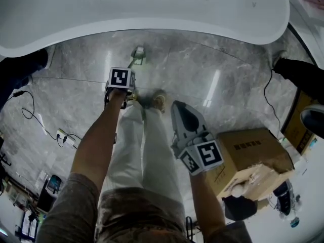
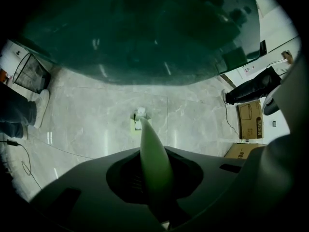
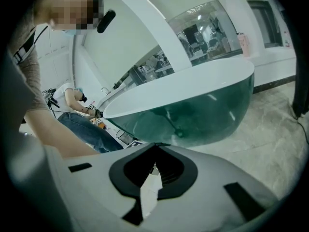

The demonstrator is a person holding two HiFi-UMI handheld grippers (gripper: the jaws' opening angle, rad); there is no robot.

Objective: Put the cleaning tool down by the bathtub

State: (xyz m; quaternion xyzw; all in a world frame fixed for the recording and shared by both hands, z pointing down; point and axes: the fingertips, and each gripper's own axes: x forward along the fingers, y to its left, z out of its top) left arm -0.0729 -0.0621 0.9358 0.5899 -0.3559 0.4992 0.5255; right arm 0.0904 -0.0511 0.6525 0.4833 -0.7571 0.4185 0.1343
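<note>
Grey marble-look floor tiles point(image 1: 202, 65) fill the head view, with the curved white freestanding bathtub point(image 1: 152, 22) across the top and a brown cardboard box point(image 1: 253, 148) at the lower right. The left gripper point(image 1: 123, 81) hangs over the floor in front of the person's white-trousered legs. The pale green long-handled cleaning tool point(image 1: 136, 54) reaches forward from it, its small head just beside the tub's base. The right gripper point(image 1: 179, 110) is held apart near the box, and its jaws come together to a point. In the left gripper view the left gripper point(image 2: 154, 153) has its jaws clamped narrowly round the tool's handle point(image 2: 149, 144). The handle runs straight out to the head on the tiles below the tub's dark green underside point(image 2: 145, 42). In the right gripper view the right gripper point(image 3: 154, 151) has its jaws closed on nothing, with the tub point(image 3: 193, 110) beyond them. The tool looks close to its spot, so I judge the step in hand to be the setting-down. It would go best by tipping the handle low along the tub's edge, clear of the feet, and opening only once the handle rests. The marker cube hides the left jaws in the head view. The tool's head is small and blurred, so I cannot tell what kind it is or whether it touches the floor. The right gripper view shows no tool at all.
</note>
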